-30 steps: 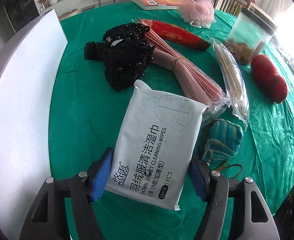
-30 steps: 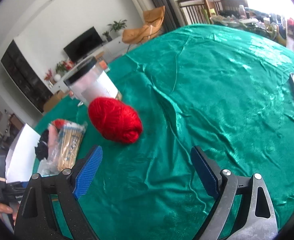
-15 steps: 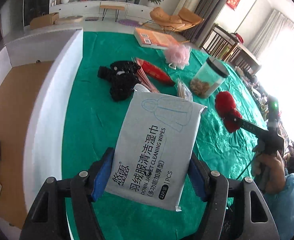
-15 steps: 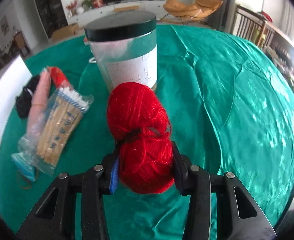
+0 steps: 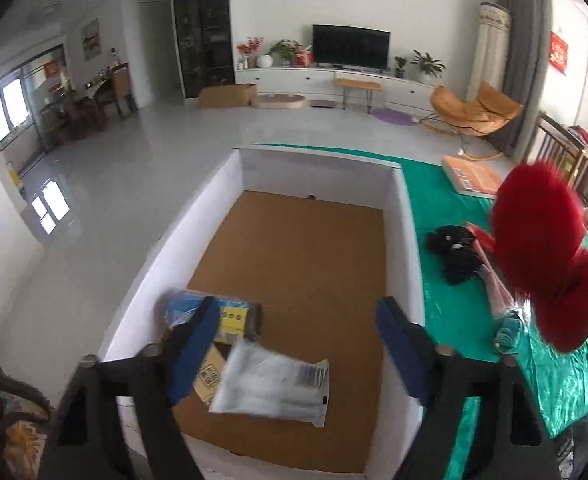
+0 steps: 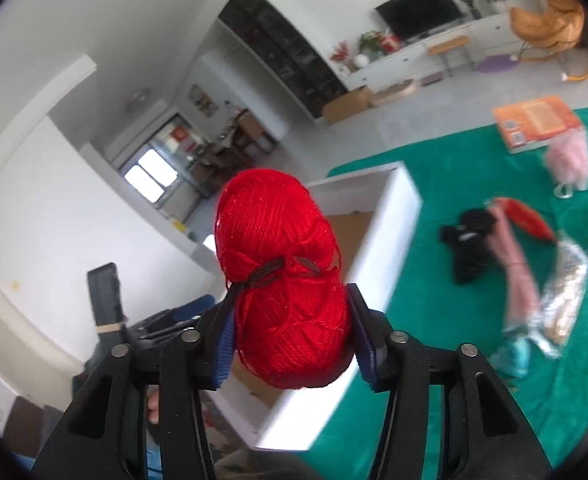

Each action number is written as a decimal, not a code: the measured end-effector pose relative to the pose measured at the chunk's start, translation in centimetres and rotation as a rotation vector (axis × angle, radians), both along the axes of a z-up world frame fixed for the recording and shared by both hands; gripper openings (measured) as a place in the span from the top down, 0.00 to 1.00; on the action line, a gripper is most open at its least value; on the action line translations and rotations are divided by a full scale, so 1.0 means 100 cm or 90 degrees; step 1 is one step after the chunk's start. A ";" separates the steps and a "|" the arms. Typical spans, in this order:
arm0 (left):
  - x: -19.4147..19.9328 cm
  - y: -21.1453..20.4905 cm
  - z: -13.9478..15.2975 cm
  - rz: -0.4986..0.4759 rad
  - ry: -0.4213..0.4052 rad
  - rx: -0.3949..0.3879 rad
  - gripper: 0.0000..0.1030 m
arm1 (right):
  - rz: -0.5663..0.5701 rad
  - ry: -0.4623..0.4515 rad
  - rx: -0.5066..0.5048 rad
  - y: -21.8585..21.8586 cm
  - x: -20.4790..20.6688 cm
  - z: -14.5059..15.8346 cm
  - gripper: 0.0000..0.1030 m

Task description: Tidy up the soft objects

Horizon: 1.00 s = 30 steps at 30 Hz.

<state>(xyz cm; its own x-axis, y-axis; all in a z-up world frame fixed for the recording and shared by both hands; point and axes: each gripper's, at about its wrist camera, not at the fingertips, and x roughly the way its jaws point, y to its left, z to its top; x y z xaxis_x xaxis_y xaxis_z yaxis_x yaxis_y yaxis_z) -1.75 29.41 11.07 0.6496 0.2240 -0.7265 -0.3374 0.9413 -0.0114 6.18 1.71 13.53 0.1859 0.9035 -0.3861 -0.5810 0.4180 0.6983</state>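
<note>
We cannot read the blurred white plastic wipes packet [image 5: 272, 386]. The round red wool yarn ball [image 6: 284, 276] hides part of the white cardboard box [image 6: 389, 216].

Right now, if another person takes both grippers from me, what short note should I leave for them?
Left gripper: open, jaws just opened, nothing between them, above the white box.
Right gripper: jaws just been opening, red yarn ball between the pads, beside the box rim.
Done: wipes pack is in the box.
Left: put the yarn in, then the black knit item, pink puff and teal pouch on the green cloth.
</note>
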 end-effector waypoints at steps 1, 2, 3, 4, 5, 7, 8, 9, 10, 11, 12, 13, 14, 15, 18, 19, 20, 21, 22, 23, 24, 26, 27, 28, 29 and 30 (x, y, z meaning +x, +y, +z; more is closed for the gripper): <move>-0.002 0.009 -0.007 0.018 -0.007 -0.010 0.00 | 0.023 0.017 0.006 0.015 0.001 -0.006 0.20; -0.004 0.017 -0.015 0.040 -0.005 -0.023 0.00 | 0.028 0.027 -0.004 0.023 0.002 -0.013 0.22; -0.005 0.021 -0.022 0.058 0.003 -0.035 0.00 | 0.022 0.030 -0.015 0.025 0.002 -0.019 0.22; -0.006 0.023 -0.027 0.065 0.003 -0.048 0.00 | 0.006 0.024 -0.025 0.019 0.002 -0.026 0.22; -0.005 0.020 -0.030 0.060 -0.004 -0.058 0.00 | -0.019 0.012 -0.039 0.007 0.003 -0.032 0.22; -0.002 0.003 -0.033 0.032 -0.019 -0.066 0.00 | -0.095 -0.025 -0.104 -0.023 0.006 -0.049 0.22; 0.002 -0.011 -0.033 0.005 -0.027 -0.067 0.00 | -0.140 -0.048 -0.150 -0.041 0.007 -0.059 0.22; 0.007 -0.028 -0.032 -0.027 -0.033 -0.070 0.00 | -0.186 -0.066 -0.201 -0.061 0.012 -0.070 0.22; 0.012 -0.048 -0.030 -0.061 -0.036 -0.074 0.00 | -0.234 -0.079 -0.256 -0.081 0.014 -0.083 0.22; 0.015 -0.069 -0.030 -0.101 -0.038 -0.083 0.00 | -0.277 -0.086 -0.307 -0.101 0.021 -0.096 0.22; 0.018 -0.091 -0.029 -0.142 -0.038 -0.094 0.00 | -0.317 -0.084 -0.349 -0.122 0.025 -0.109 0.22; 0.020 -0.114 -0.030 -0.182 -0.032 -0.106 0.00 | -0.355 -0.079 -0.383 -0.142 0.027 -0.122 0.22; 0.025 -0.137 -0.034 -0.221 -0.021 -0.116 0.00 | -0.388 -0.072 -0.408 -0.162 0.031 -0.132 0.22; 0.028 -0.160 -0.041 -0.256 -0.006 -0.124 0.00 | -0.419 -0.063 -0.428 -0.179 0.032 -0.143 0.22; 0.038 -0.221 -0.080 -0.326 0.062 -0.129 0.00 | -0.499 -0.037 -0.472 -0.225 0.034 -0.169 0.22; 0.042 -0.236 -0.095 -0.333 0.082 -0.127 0.00 | -0.517 -0.033 -0.482 -0.240 0.032 -0.175 0.22; 0.044 -0.249 -0.110 -0.332 0.101 -0.122 0.00 | -0.532 -0.030 -0.491 -0.251 0.029 -0.179 0.22; 0.048 -0.256 -0.125 -0.327 0.117 -0.109 0.00 | -0.546 -0.009 -0.489 -0.258 0.030 -0.182 0.22; 0.051 -0.261 -0.138 -0.318 0.133 -0.094 0.00 | -0.545 0.011 -0.471 -0.263 0.031 -0.182 0.22; 0.054 -0.262 -0.148 -0.308 0.145 -0.085 0.00 | -0.541 0.014 -0.459 -0.265 0.032 -0.181 0.22; 0.057 -0.261 -0.156 -0.297 0.153 -0.082 0.00 | -0.543 0.015 -0.467 -0.265 0.032 -0.181 0.22; 0.064 -0.250 -0.166 -0.273 0.156 -0.095 0.00 | -0.543 0.008 -0.492 -0.259 0.033 -0.183 0.22; 0.067 -0.245 -0.167 -0.258 0.154 -0.103 0.00 | -0.540 0.005 -0.507 -0.256 0.034 -0.184 0.21; 0.071 -0.240 -0.169 -0.244 0.147 -0.109 0.00 | -0.538 -0.001 -0.522 -0.252 0.034 -0.185 0.21; 0.075 -0.235 -0.172 -0.232 0.142 -0.112 0.00 | -0.536 -0.006 -0.536 -0.248 0.038 -0.188 0.20; 0.081 -0.233 -0.174 -0.220 0.141 -0.112 0.00 | -0.535 -0.010 -0.547 -0.245 0.037 -0.189 0.19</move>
